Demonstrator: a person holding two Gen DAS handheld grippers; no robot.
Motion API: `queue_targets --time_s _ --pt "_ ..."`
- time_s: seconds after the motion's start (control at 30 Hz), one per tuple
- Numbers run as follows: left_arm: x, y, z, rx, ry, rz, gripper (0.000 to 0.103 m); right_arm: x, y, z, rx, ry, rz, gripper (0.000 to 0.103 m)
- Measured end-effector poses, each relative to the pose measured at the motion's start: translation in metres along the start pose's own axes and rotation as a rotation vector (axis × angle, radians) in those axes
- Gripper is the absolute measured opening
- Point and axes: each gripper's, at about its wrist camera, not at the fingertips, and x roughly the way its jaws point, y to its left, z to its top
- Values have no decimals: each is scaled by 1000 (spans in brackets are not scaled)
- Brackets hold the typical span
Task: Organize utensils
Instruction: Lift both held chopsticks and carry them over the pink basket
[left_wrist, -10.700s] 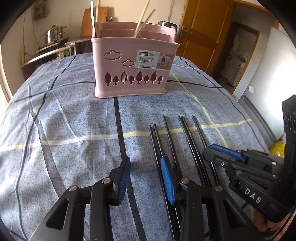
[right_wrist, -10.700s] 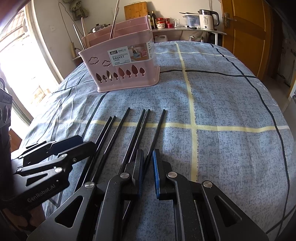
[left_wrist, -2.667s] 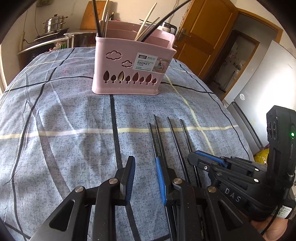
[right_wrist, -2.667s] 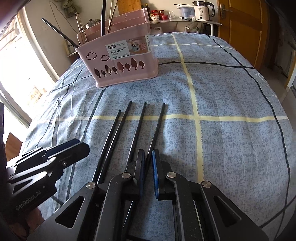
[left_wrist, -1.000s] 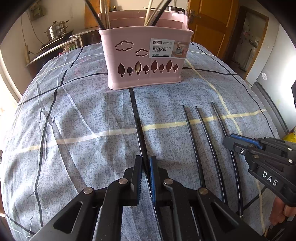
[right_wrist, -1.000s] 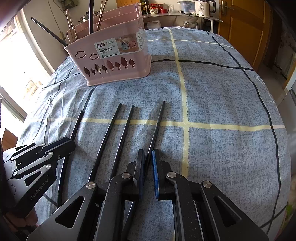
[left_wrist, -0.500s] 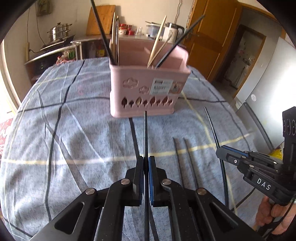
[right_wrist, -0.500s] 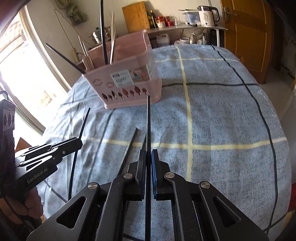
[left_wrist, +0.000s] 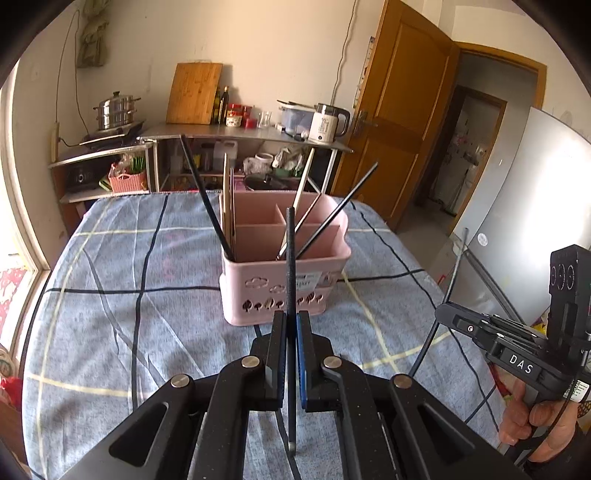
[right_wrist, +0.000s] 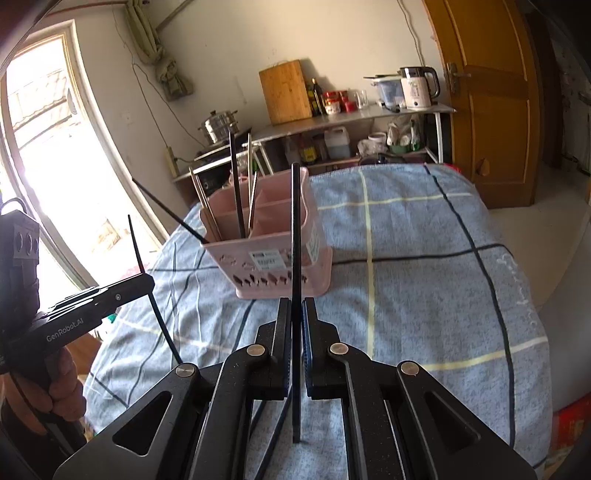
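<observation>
While each black chopstick stands pinched upright in its own grip, the pink basket (left_wrist: 284, 291) sits ahead of both on the blue checked cloth (left_wrist: 110, 314). My left hand-held gripper (left_wrist: 290, 332) has its pads pressed together on one chopstick (left_wrist: 291, 258), whose tip reaches up in front of the basket's near wall and whose lower end hangs below the fingers, clear of the cloth as far as I can tell. My right hand-held gripper (right_wrist: 294, 325) is likewise clamped on the other chopstick (right_wrist: 295, 229), held vertical, with its top crossing the basket's rim line in that view. From the left wrist camera, the right tool shows off to my right, its chopstick thin and slanted against the fridge. From the right wrist camera, the left tool shows off to the left with its stick rising above it.

The basket has dividers, and more black sticks (left_wrist: 207, 206) and pale ones (left_wrist: 303, 184) lean out of its compartments. Beyond it stands a metal shelf (left_wrist: 243, 133) with a kettle (left_wrist: 327, 123), a cutting board (left_wrist: 194, 92) and a steamer pot (left_wrist: 114, 112). A wooden door (left_wrist: 402, 122) lies further right.
</observation>
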Motion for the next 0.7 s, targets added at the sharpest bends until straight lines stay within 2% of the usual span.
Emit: queue_targets --time_s 0.7 --pt "-33 0 -18 -5 -1 -31 5 -25 6 -13 -35 -19 23 5"
